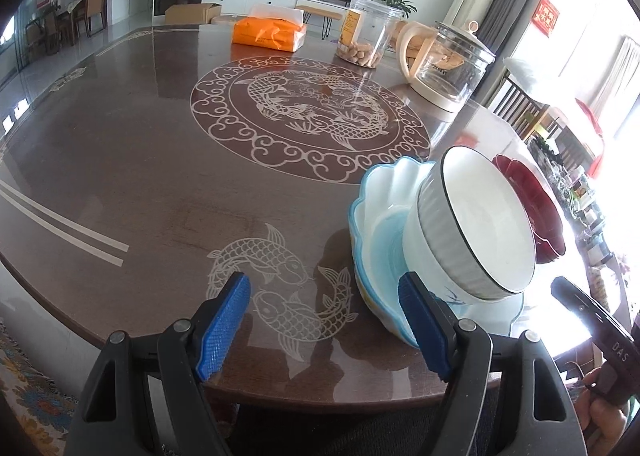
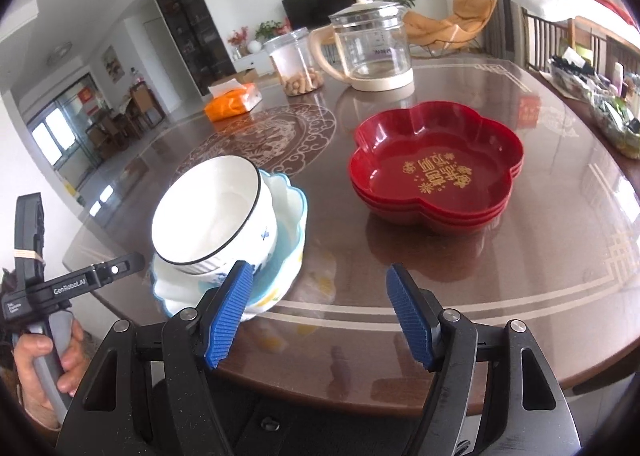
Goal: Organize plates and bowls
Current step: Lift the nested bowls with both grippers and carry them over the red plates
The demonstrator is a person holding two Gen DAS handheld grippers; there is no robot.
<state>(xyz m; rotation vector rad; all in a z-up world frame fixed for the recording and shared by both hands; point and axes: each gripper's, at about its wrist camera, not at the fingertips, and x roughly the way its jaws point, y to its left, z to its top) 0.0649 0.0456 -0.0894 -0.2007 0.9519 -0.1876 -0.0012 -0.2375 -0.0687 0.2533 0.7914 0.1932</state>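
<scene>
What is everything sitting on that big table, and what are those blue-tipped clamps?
white ribbed ceramic bowl: one, white with dark rim, tilted on the blue plates
scalloped light-blue plates: a small stack, near table edge
red flower-shaped trays: three stacked, gold writing, right of the bowl
glass kettle with cream handle: one, far side
clear plastic jar: one, snacks inside, beside kettle
orange tissue pack: one, far left
brown patterned round table: one
left gripper: jaws open, empty
right gripper: jaws open, empty
</scene>
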